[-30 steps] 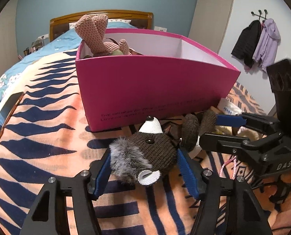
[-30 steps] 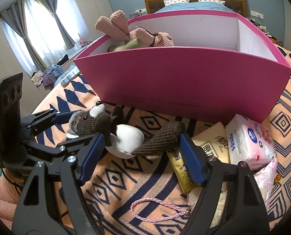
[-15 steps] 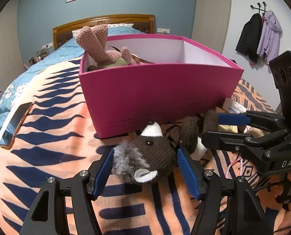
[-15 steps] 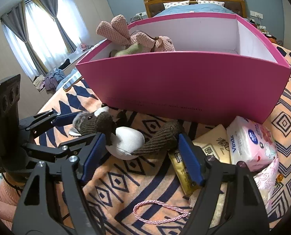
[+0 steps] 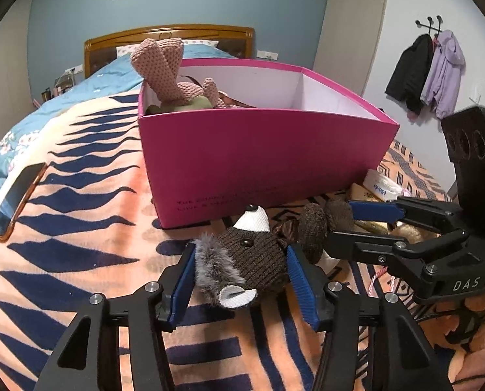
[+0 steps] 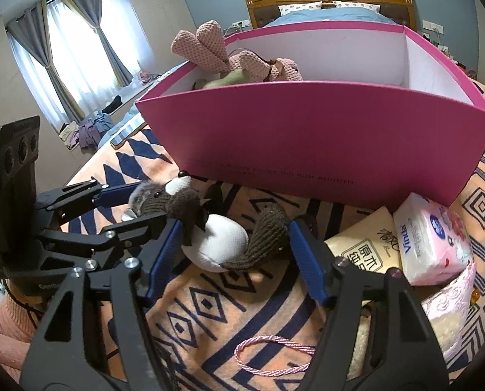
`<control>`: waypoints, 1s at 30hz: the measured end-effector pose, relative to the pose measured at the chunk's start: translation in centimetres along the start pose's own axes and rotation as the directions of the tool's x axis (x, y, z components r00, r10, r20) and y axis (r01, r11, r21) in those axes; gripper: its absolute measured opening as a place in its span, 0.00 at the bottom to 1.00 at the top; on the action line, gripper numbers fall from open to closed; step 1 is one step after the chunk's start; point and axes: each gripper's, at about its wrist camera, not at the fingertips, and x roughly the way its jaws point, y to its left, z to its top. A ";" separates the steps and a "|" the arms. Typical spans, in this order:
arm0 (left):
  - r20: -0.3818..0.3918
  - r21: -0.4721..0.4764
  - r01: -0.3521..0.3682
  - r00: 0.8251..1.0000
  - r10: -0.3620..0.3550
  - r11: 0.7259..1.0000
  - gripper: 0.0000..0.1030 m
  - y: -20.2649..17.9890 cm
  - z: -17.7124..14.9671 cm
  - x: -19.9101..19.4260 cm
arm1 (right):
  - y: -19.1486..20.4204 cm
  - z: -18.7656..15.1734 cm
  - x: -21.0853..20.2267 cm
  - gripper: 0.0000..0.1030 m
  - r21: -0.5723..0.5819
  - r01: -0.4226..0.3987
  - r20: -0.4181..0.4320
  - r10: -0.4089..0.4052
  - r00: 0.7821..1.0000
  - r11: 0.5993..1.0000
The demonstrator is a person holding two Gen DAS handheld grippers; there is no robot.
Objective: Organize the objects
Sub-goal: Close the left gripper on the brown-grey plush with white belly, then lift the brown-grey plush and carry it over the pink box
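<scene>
A brown knitted plush toy (image 5: 252, 254) with a white belly (image 6: 216, 244) lies on the patterned blanket in front of the pink box (image 5: 258, 156). My left gripper (image 5: 241, 251) is closing, and its blue pads press on both sides of the toy's head. My right gripper (image 6: 235, 228) is closing too. One of its pads is against the neck bow and the other against a brown leg. Each gripper shows in the other's view: the right gripper (image 5: 340, 224) around the legs, the left gripper (image 6: 149, 205) on the head. A pink knitted plush (image 6: 210, 45) lies inside the box.
A tissue pack (image 6: 431, 238) and a beige paper pack (image 6: 366, 247) lie right of the toy, with a pink cord (image 6: 268, 355) in front of them. A phone (image 5: 14, 202) rests at the blanket's left edge. Jackets (image 5: 428, 71) hang on the far wall.
Both pairs of jaws have drawn in around the brown plush toy, the left on its head and the right on its body. Neither hand has shifted noticeably.
</scene>
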 end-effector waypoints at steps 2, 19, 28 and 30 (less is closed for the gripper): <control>-0.002 -0.028 0.015 1.000 -0.015 0.999 0.52 0.6 0.0 0.0 | 0.0 -0.1 -0.1 0.66 0.000 0.006 0.003 -0.006 1.000 1.000; 0.009 -0.136 0.081 0.997 -0.080 0.987 0.52 2.4 -0.6 -0.5 | 0.4 -0.2 0.9 0.44 0.038 -0.062 -0.006 0.062 0.998 0.997; 0.030 -0.194 0.126 0.992 -0.123 0.973 0.36 2.6 -0.4 -1.4 | 0.2 0.0 0.5 0.24 0.051 -0.074 0.010 0.074 0.997 0.996; 0.024 -0.192 0.117 0.993 -0.114 0.974 0.36 2.6 -0.4 -1.3 | 0.1 -0.1 0.4 0.24 0.056 -0.077 0.014 0.076 0.997 0.996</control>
